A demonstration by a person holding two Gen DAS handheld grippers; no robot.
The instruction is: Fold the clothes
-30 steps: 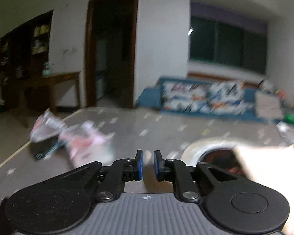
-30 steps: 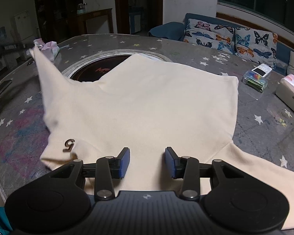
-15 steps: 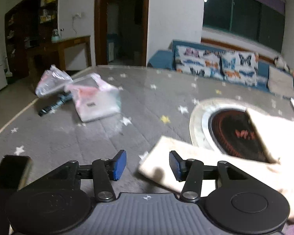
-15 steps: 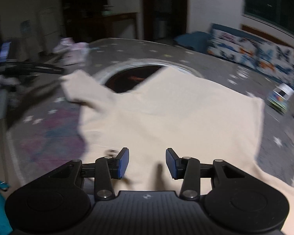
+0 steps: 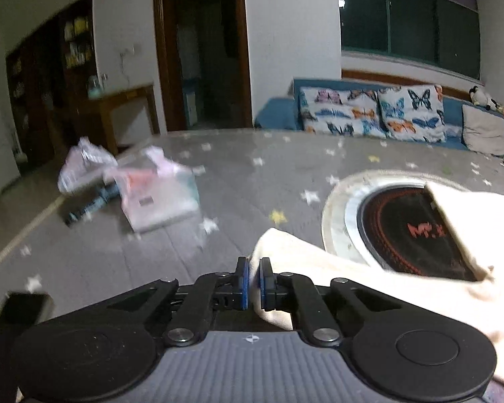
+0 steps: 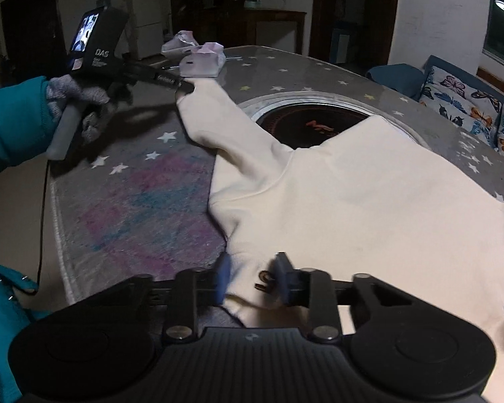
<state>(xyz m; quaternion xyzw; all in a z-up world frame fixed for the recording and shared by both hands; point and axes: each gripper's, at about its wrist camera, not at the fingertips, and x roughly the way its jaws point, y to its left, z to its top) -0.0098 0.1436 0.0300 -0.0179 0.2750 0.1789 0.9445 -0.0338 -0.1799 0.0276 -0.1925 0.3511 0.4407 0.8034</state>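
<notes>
My left claw (image 5: 254, 280) has just snapped closed, pinching the sleeve tip of the cream top (image 6: 352, 181). My right claw (image 6: 252, 277) has just been narrowing around the hem corner by the small logo; blur hides whether it bites yet. With both ends caught, I reckon the sleeve fold comes next. The top lies over the hob ring (image 6: 305, 114) on the starry grey bench (image 5: 252, 194), sofa (image 5: 369, 114) beyond.

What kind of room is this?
Probably a living room in someone's home. There is a blue sofa with butterfly cushions, a round table with a built-in cooktop in its middle, and a white fridge behind.
</notes>
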